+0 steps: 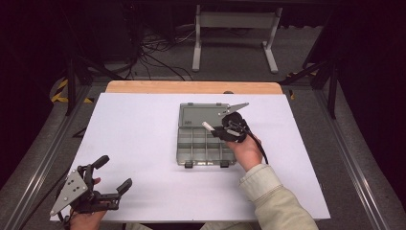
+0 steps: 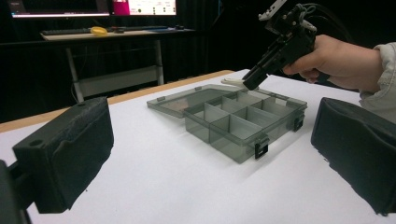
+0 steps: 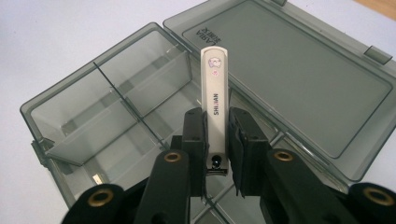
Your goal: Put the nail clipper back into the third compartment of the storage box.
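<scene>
White sheeting covers your table [image 1: 143,143], with dark floor and cables beyond at 12 o'clock. At centre sits a smoky plastic box [image 1: 203,146], its lid [image 1: 201,115] folded flat toward 12 so the empty compartments lie open. Your right gripper [image 1: 224,129] hangs over the box, jaws clamped on a white nail clipper [image 3: 214,93], likely poised to drop it into a compartment. Your left gripper [image 1: 112,175] rests at 7 o'clock, jaws apart, well clear of the box.
</scene>
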Action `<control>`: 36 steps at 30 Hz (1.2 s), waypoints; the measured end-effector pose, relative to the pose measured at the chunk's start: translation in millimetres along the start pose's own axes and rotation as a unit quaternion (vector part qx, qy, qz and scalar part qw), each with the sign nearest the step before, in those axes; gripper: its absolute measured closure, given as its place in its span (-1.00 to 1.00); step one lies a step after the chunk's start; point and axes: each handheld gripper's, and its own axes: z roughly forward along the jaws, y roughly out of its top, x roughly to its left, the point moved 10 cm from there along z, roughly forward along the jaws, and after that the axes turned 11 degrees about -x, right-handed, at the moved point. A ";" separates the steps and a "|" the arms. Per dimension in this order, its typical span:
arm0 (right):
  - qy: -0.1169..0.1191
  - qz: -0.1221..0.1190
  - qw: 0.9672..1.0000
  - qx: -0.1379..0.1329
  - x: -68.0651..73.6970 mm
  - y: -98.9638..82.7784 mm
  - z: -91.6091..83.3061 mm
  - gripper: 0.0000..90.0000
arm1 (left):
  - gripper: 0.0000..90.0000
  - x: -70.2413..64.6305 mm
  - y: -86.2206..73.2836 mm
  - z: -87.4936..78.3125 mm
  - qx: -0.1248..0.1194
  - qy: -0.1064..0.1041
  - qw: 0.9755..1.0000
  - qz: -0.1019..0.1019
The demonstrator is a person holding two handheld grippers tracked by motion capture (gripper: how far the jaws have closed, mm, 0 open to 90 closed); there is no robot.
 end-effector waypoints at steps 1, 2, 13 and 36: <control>0.002 0.000 1.000 0.002 0.2 -0.9 0.6 0.73 | -1.00 0.0 0.0 -0.1 0.000 0.000 1.000 0.000; 0.002 0.000 1.000 0.002 0.2 -0.9 0.6 0.73 | -1.00 0.0 0.0 -0.1 0.000 0.000 1.000 0.000; 0.004 0.007 1.000 0.015 -0.1 -7.8 7.3 0.73 | -1.00 -0.5 0.0 0.2 0.000 -0.003 1.000 0.000; 0.004 0.034 0.999 0.018 -3.8 -16.2 10.6 0.52 | -1.00 -0.6 0.2 0.0 0.000 -0.003 1.000 0.000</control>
